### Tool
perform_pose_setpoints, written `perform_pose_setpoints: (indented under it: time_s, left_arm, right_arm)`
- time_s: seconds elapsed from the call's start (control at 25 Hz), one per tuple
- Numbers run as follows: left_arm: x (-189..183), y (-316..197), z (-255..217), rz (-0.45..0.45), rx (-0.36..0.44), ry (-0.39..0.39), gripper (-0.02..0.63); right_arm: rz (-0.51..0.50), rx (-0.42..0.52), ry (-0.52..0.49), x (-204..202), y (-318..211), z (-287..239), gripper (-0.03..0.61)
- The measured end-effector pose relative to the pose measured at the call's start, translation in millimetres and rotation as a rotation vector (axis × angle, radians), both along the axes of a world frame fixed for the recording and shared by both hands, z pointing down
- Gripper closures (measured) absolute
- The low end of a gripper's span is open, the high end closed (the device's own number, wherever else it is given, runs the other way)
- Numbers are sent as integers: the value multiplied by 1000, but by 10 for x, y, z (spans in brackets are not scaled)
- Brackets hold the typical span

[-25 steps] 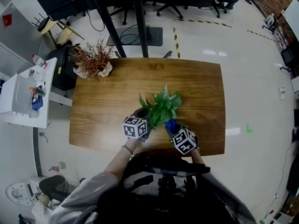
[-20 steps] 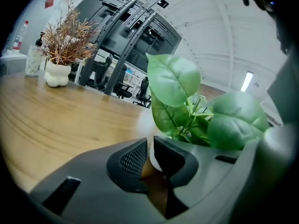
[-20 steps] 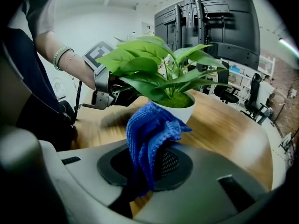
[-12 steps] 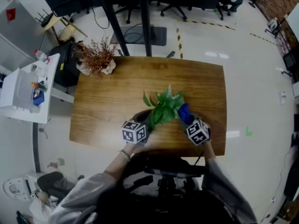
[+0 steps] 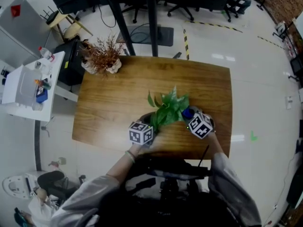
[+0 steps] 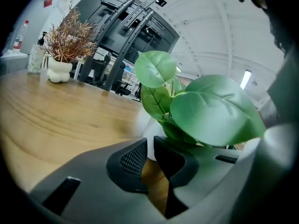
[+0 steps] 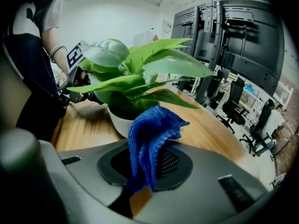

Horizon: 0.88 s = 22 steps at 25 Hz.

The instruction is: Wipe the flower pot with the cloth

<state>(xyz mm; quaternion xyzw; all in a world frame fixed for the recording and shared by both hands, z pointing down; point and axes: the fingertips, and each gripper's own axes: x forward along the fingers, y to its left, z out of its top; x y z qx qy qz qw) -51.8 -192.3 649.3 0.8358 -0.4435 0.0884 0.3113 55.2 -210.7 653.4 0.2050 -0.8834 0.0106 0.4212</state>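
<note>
A leafy green plant [image 5: 168, 109] stands in a white flower pot [image 6: 150, 136] near the front edge of the wooden table [image 5: 118, 98]. My left gripper [image 6: 150, 149] is shut on the pot's rim at its left side, under the leaves [image 6: 212, 111]. In the head view the left gripper [image 5: 146, 123] sits at the plant's front left. My right gripper [image 7: 148, 164] is shut on a blue cloth [image 7: 150, 134], which hangs bunched just before the pot [image 7: 117, 120]. From above, the cloth [image 5: 187, 112] is at the plant's right side, with the right gripper [image 5: 193, 118] behind it.
A dried reddish plant in a white vase [image 5: 102, 58] stands at the table's far left corner. A white side table [image 5: 26, 91] with bottles is to the left. Black stand legs [image 5: 151, 22] and office chairs lie beyond the table. The table's front edge is just under both grippers.
My right gripper has carried the blue cloth from the pot's front round to its right side. The left gripper has stayed on the pot.
</note>
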Motion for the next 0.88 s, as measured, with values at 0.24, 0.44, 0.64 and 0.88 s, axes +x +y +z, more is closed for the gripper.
perform_pose_setpoints:
  time_s: [0.24,0.44,0.64,0.88]
  left_arm:
    - [-110,-103,-8,-27,5,-7,574]
    - [-146,-184,-19,-40,8,-5,574]
    - [-130,-214,-25,-43,7,-7,574]
    - [-155,-126,-55,-35,23,-8,574]
  right_arm:
    - [7,-8,-1,-74,303,-3,494]
    - [45,-48,-25,-165,588,36,494]
    - [74,-83,-47,-295,800,95,494]
    - [148,-99,-62,-92,721,40,494]
